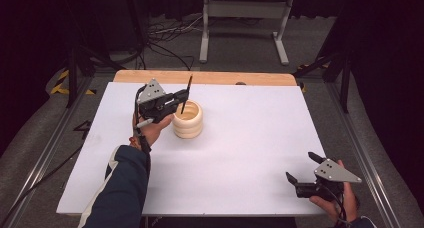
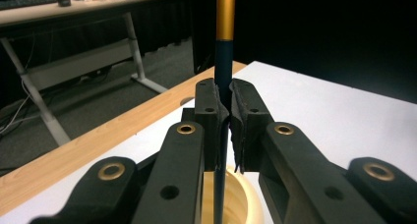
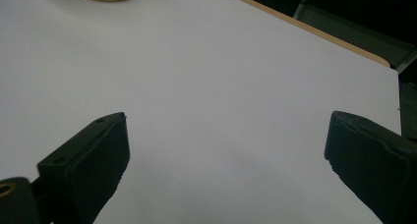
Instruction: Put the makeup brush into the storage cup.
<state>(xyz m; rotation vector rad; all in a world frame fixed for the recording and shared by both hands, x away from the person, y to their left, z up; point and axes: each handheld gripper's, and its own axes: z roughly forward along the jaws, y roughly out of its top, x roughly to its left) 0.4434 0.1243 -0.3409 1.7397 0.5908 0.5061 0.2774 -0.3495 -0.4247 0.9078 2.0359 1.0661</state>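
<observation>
Dark blue, with a gold-coloured band higher up, is the thin pen-like stick (image 2: 222, 71) that the left tool (image 1: 181, 99) grasps. Its two black pads are clenched on the stick from both sides, about at the middle of its length. The stick stands almost upright, only a little tilted. Its lower end hangs over the open mouth of a cream-coloured holder (image 1: 188, 120); whether the tip reaches inside, I cannot tell. This holder is round, with ribbed sides like three stacked rings, and it looks like pale wood. It stands on the white desk (image 1: 240, 138), toward the far left part, just beside the left hand (image 1: 150, 130). A dark blue sleeve (image 1: 125, 183) covers that forearm.

The right tool (image 1: 299, 169) rests near the front right corner of the desk, well apart from the holder. Its pads stand wide open, released, with only bare white surface between them.
</observation>
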